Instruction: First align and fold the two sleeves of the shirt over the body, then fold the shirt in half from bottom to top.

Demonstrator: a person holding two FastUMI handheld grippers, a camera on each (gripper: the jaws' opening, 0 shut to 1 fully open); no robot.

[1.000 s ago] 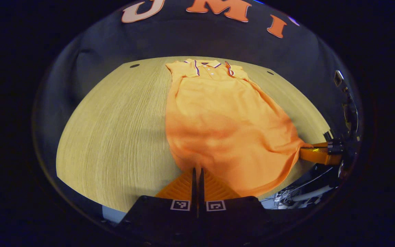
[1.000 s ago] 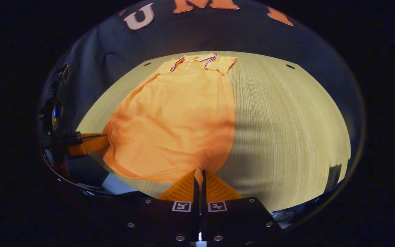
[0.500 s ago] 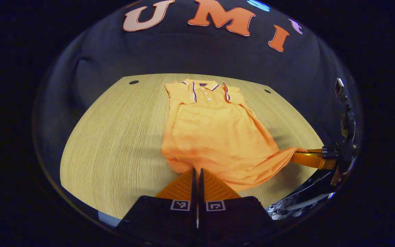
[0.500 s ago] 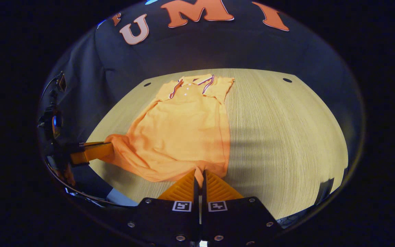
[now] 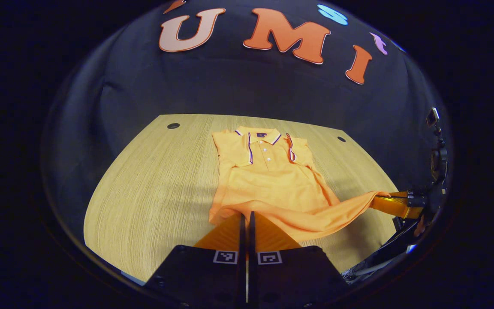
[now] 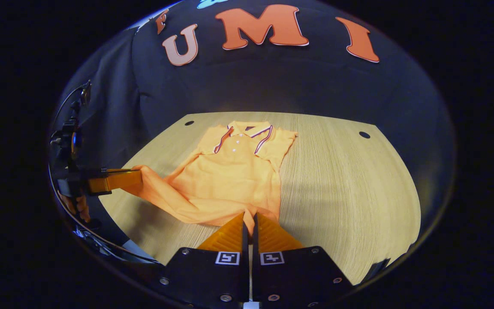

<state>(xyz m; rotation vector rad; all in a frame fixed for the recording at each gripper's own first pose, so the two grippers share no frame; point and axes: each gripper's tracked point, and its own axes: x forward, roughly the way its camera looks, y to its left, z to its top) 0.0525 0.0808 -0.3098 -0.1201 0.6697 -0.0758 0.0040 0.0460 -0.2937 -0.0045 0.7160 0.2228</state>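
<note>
Below the collar (image 5: 258, 134), the orange shirt (image 5: 268, 180) lay on the wooden table (image 5: 152, 189), sleeves folded in. The left gripper (image 5: 247, 219) and right gripper (image 6: 249, 221) each pinched a hem corner tight, lifted off the table, seemingly to carry it toward the collar.

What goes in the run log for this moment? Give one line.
phase: bottom-to-top fold | shirt: sleeves folded in, hem lifted | left gripper: shut on hem | right gripper: shut on hem | table
</note>
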